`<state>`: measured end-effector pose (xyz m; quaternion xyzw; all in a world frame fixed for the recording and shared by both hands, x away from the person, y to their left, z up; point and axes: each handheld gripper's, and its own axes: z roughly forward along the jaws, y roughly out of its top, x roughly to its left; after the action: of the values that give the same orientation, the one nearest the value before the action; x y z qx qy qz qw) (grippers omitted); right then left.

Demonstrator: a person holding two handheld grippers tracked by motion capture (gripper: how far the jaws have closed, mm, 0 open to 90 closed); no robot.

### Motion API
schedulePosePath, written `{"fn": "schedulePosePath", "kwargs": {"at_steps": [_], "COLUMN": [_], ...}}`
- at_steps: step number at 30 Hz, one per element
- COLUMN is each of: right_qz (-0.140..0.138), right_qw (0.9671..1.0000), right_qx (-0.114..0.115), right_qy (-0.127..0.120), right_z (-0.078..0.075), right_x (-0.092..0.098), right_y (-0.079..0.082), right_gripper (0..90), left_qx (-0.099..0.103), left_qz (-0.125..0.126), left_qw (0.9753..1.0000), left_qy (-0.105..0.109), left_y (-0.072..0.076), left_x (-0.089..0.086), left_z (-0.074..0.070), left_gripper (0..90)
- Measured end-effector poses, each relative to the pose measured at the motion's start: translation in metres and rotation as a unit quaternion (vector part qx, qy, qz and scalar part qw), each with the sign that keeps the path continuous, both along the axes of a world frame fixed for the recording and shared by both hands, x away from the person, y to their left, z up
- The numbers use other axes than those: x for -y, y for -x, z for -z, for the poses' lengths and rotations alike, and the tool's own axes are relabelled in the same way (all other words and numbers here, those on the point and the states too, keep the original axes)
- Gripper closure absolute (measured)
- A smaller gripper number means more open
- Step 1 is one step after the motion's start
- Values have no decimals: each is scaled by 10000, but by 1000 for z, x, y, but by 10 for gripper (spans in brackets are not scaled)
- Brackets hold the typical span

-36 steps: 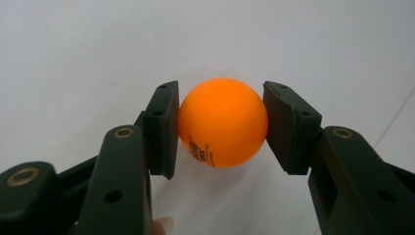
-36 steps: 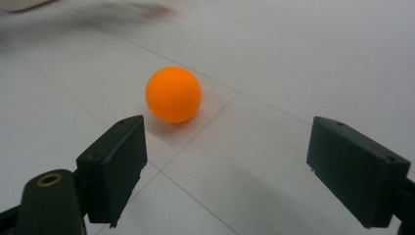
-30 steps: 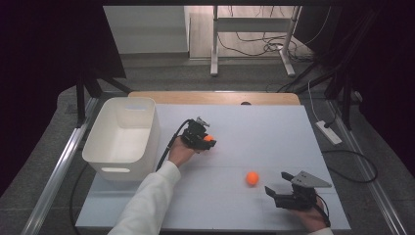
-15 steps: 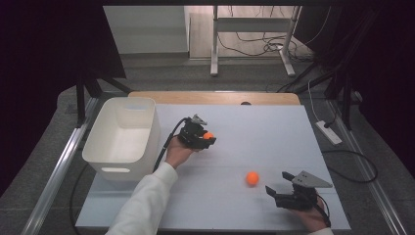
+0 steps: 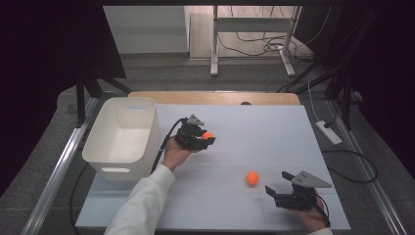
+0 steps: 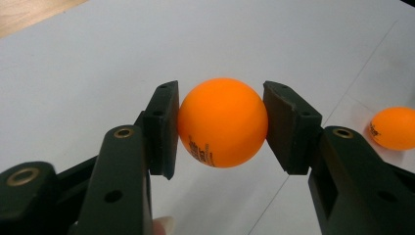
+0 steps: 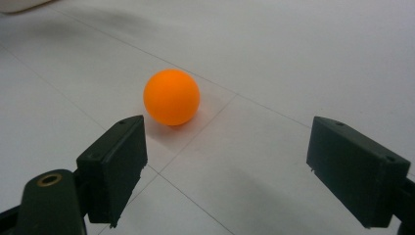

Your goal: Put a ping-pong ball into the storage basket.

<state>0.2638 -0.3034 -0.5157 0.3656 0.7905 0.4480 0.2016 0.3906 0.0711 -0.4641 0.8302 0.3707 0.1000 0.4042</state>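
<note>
My left gripper [image 5: 208,138] is shut on an orange ball [image 6: 222,122], held just above the white table right of the white bin [image 5: 117,161]; the same ball [image 5: 207,135] shows at the jaw tips in the high view. A second orange ball [image 5: 252,178] lies on the table at the front right, also seen as a ball [image 7: 171,96] ahead of my right gripper [image 7: 227,161] and as a ball [image 6: 394,128] at the right edge of the left gripper view. My right gripper [image 5: 272,193] stands open a short way right of it, nothing between its jaws.
The white bin stands at the table's left side. A wooden strip [image 5: 215,97] runs along the far edge. Metal rails [image 5: 54,176] flank the table, and a power strip [image 5: 329,132] with cables lies on the floor to the right.
The left hand has drawn the held ball slightly left and toward the person, closer to the bin. The right gripper and the loose ball have stayed put.
</note>
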Motion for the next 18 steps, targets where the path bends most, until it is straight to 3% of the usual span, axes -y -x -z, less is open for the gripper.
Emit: {"fn": "schedulePosePath", "kwargs": {"at_steps": [18], "right_qz": [0], "right_qw": [10000], "right_qx": [6], "right_qy": [-13], "right_z": [0], "right_x": [-1], "right_y": [0], "right_gripper": [153], "left_qx": [178], "left_qz": [60], "left_qw": [9997], "left_qy": [151], "left_y": [14], "left_x": [-9], "left_z": [-14], "left_gripper": [507]}}
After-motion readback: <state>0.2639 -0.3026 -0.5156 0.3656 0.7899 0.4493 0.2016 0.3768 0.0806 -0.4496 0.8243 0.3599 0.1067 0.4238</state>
